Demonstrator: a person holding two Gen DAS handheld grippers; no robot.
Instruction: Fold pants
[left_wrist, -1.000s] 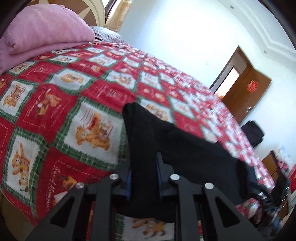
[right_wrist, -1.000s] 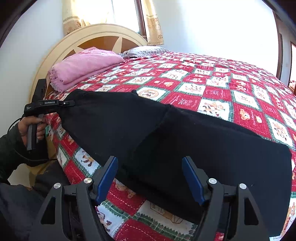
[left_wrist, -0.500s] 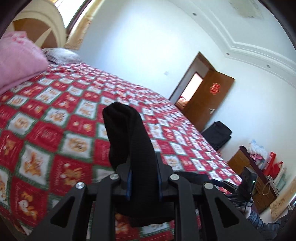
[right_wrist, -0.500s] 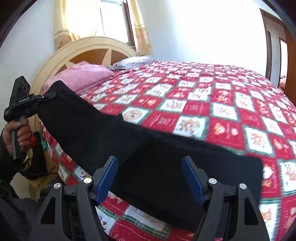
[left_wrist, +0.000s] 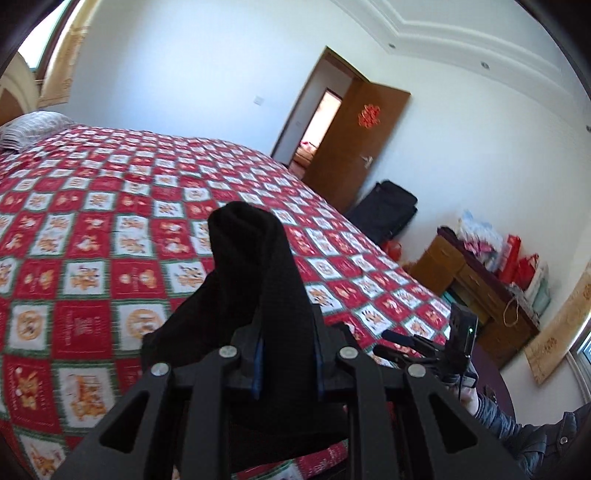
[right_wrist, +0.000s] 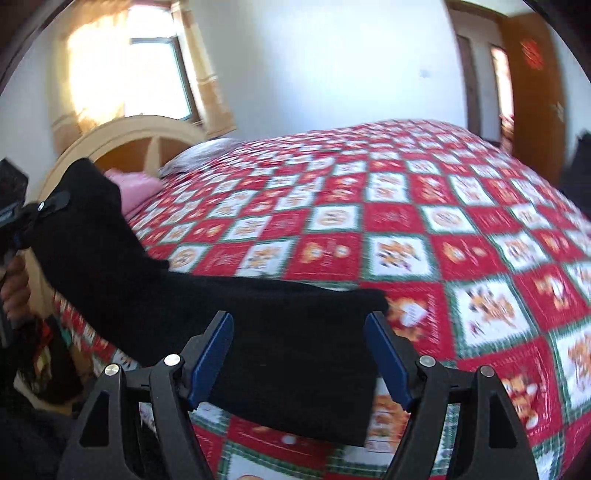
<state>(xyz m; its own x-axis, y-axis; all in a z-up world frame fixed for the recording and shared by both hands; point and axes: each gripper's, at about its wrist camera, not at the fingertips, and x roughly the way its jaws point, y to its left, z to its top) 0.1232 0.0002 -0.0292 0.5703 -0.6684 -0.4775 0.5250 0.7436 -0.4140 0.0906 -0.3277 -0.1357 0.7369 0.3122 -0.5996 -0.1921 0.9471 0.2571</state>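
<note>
The black pants (left_wrist: 251, 258) are pinched at one end by my left gripper (left_wrist: 286, 343), which is shut on them and holds that end up off the bed. In the right wrist view the pants (right_wrist: 110, 251) stretch from the raised left gripper (right_wrist: 48, 206) at the far left down to a flat end on the bedspread. My right gripper (right_wrist: 299, 354) is open just over that flat end, its blue pads (right_wrist: 210, 354) apart and not pressing the cloth. From the left wrist view the right gripper (left_wrist: 410, 343) shows low on the right, above the bed's edge.
A red, green and white patchwork bedspread (right_wrist: 406, 221) covers the wide bed. A pink pillow (right_wrist: 133, 184) lies by the cream headboard (right_wrist: 140, 129). Off the bed stand an open wooden door (left_wrist: 354, 147), a black suitcase (left_wrist: 388, 214) and a wooden dresser (left_wrist: 472, 291). A person's sleeve (left_wrist: 517, 435) is at lower right.
My left gripper has risen and swung toward the foot of the bed with the pants end in it. The cloth lifted off the bedspread, and the right gripper shifted along the flat end.
</note>
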